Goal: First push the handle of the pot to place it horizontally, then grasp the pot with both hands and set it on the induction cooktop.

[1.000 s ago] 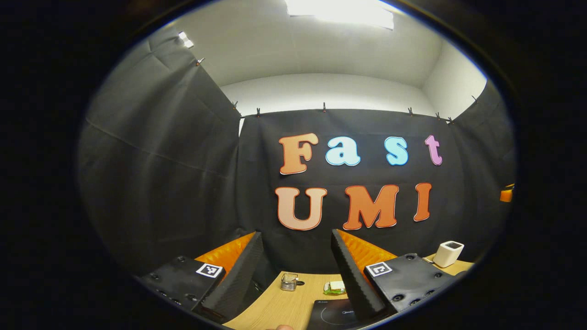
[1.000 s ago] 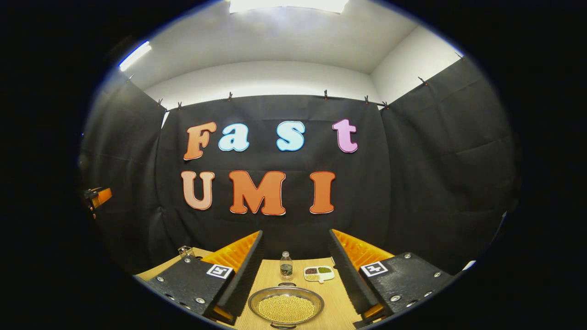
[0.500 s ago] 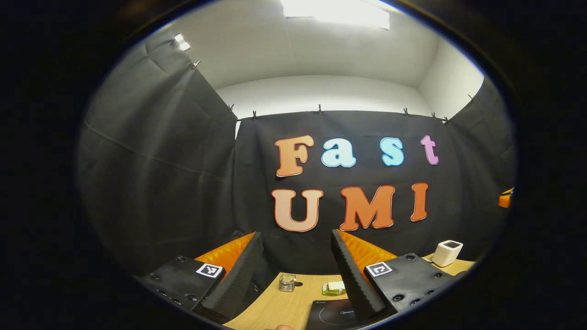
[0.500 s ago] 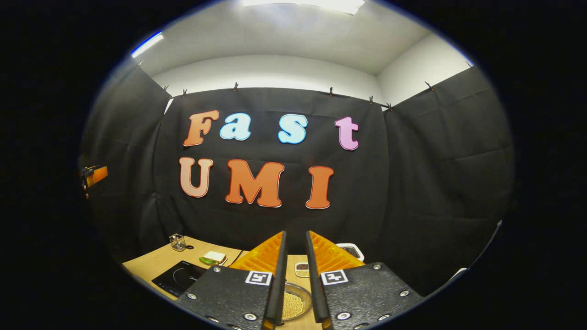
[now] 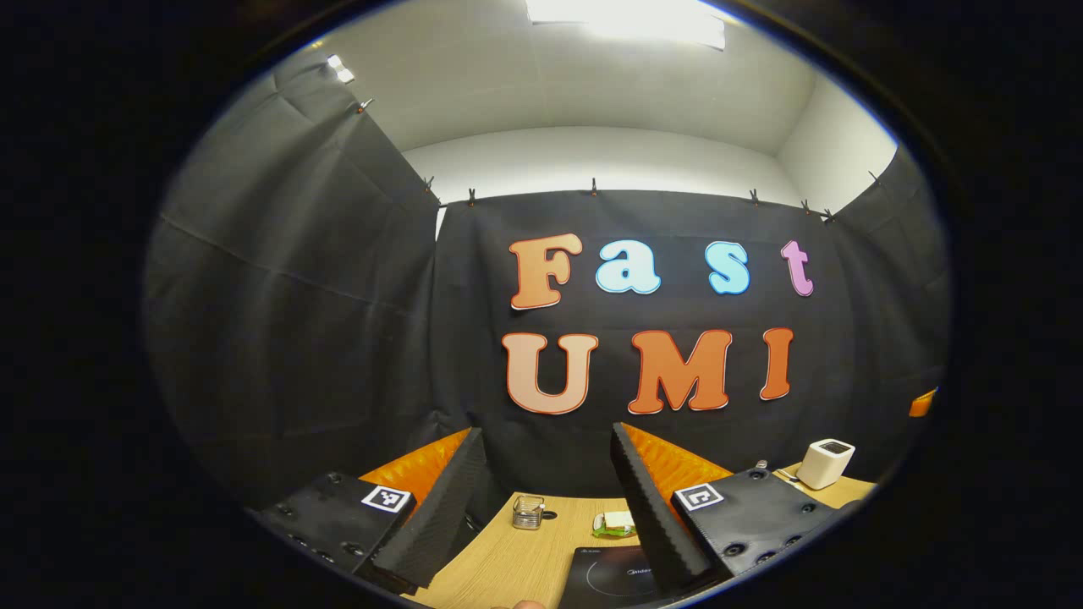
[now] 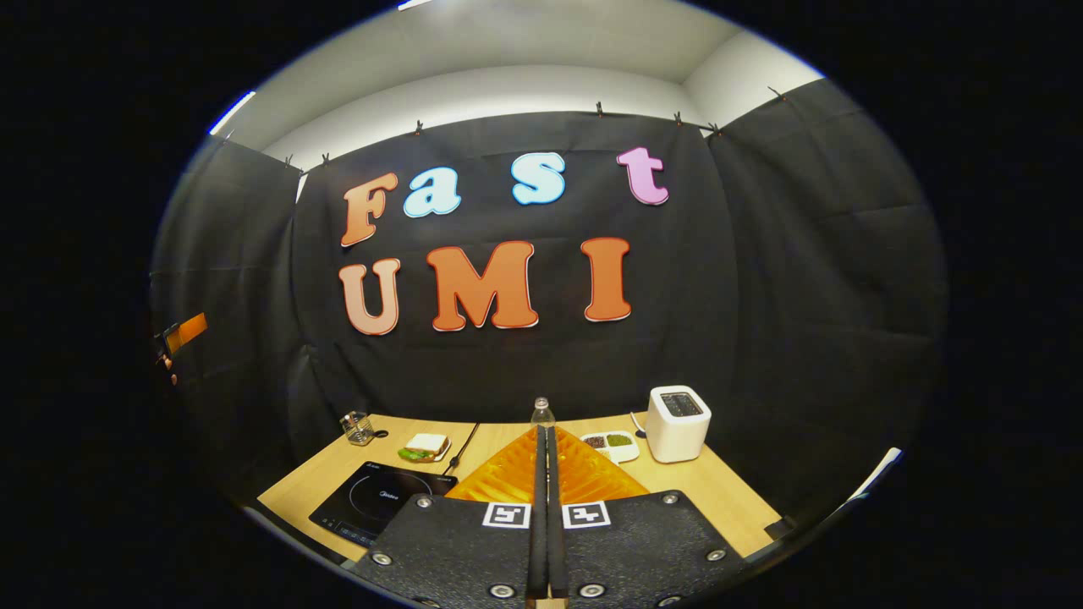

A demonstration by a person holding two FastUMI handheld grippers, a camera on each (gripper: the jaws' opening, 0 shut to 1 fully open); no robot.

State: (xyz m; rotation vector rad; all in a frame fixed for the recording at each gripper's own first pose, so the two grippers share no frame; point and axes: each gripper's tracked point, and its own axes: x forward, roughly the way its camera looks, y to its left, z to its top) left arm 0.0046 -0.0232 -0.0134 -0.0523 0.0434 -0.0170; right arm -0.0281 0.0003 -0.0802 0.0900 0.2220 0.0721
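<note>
Pot: hidden, and you cannot place it from these views. At a guess it sits low at 6 o'clock in the right gripper view, behind your right tool.

Progress, as a judgement:
- Handle push: cannot confirm it as done. The handle's lie is hidden.
- Two-handed grasp: not done. Neither tool has anything between its fingers.
- Set-down: not done. The cooktop surface is bare.
- Reading: you are at the very start, with all steps left.

Tool states:
- Left tool [image 5: 546,431]: released, fingers spread wide, pointing at 12 o'clock over the worktop.
- Right tool [image 6: 542,436]: clenched, the two fingers pressed flat together with nothing between them. That closed wedge would suit a push on the handle.

Count, largest first:
- Worktop [image 6: 728,499]: one, pale wood.
- Tools: two, one per hand.
- Induction cooktop [image 6: 372,503]: one, a black slab at 7 o'clock in the right gripper view. It also lies at 6 o'clock between the left tool's fingers [image 5: 609,575].
- White toaster [image 6: 678,412]: one, at 4 o'clock, near the back wall.
- Divided dish [image 6: 611,443]: one, just beside the toaster on its 9 o'clock side.
- Sandwich [image 6: 426,446]: one, just beyond the cooktop's far edge.
- Bottle [image 6: 541,412]: one, its top peeping over the right tool's tip.
- Small clear cup [image 6: 359,428]: one, at the worktop's far corner, about 8 o'clock.
</note>
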